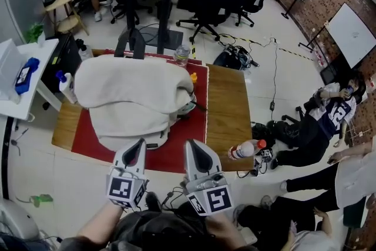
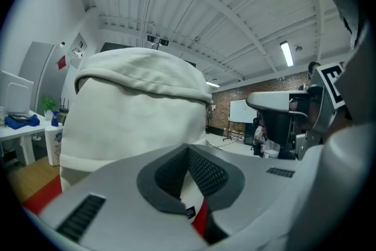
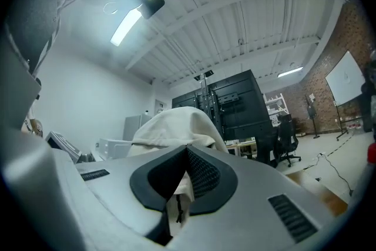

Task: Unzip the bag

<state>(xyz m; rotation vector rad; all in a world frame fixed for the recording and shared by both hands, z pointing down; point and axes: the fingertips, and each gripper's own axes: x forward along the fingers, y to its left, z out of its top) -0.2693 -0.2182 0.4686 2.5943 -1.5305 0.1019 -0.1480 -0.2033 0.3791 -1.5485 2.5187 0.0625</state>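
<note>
A bulky off-white bag (image 1: 132, 100) lies on a red mat (image 1: 188, 138) on the wooden table (image 1: 226, 109); its flap folds over the top. No zipper is clearly visible. Both grippers hover just in front of the bag's near side, apart from it. The jaws of my left gripper (image 1: 140, 145) are shut with nothing between them; in the left gripper view the bag (image 2: 132, 114) fills the space past the left gripper (image 2: 188, 151). My right gripper (image 1: 194, 147) is also shut and empty, and its view shows the bag (image 3: 176, 125) beyond the right gripper (image 3: 187, 153).
A water bottle (image 1: 182, 54) stands behind the bag, and a red-capped bottle (image 1: 244, 150) lies at the table's front right corner. A spray bottle (image 1: 66, 84) stands at the left end. A white side table (image 1: 17, 97) is left; people sit on the floor at right.
</note>
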